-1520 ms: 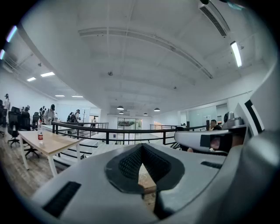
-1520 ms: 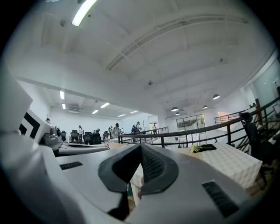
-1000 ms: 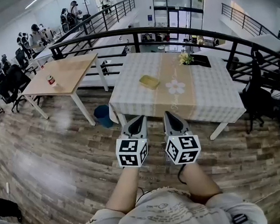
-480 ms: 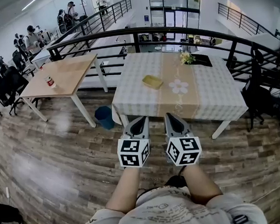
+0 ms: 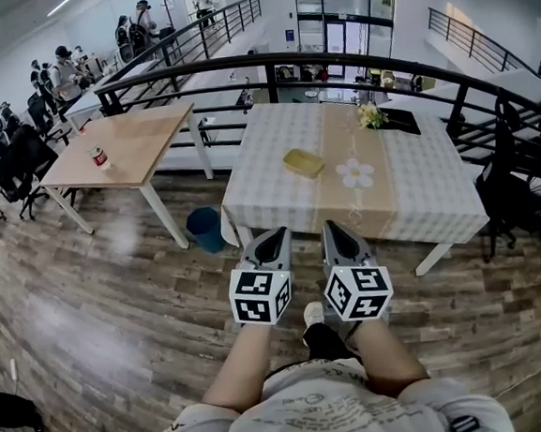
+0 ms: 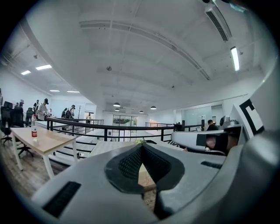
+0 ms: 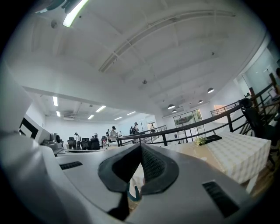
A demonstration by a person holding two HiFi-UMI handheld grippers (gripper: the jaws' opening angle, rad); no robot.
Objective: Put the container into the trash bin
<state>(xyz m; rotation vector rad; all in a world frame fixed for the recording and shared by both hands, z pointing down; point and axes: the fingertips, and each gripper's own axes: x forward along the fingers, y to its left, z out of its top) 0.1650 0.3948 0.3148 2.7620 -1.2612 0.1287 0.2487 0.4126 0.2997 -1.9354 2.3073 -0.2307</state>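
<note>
The left gripper (image 5: 276, 231) and right gripper (image 5: 330, 224) each have jaws pressed together, gripping nothing. The yellow container (image 5: 303, 162) lies on the table (image 5: 419, 188) well beyond their fingertips. The blue trash bin (image 5: 203, 227) stands to their left.

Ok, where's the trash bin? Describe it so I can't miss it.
Find the big table with the checked cloth. On the wooden floor by its near left corner, toward the plain wooden table, stands the trash bin. It is the only round blue tub there.
</note>
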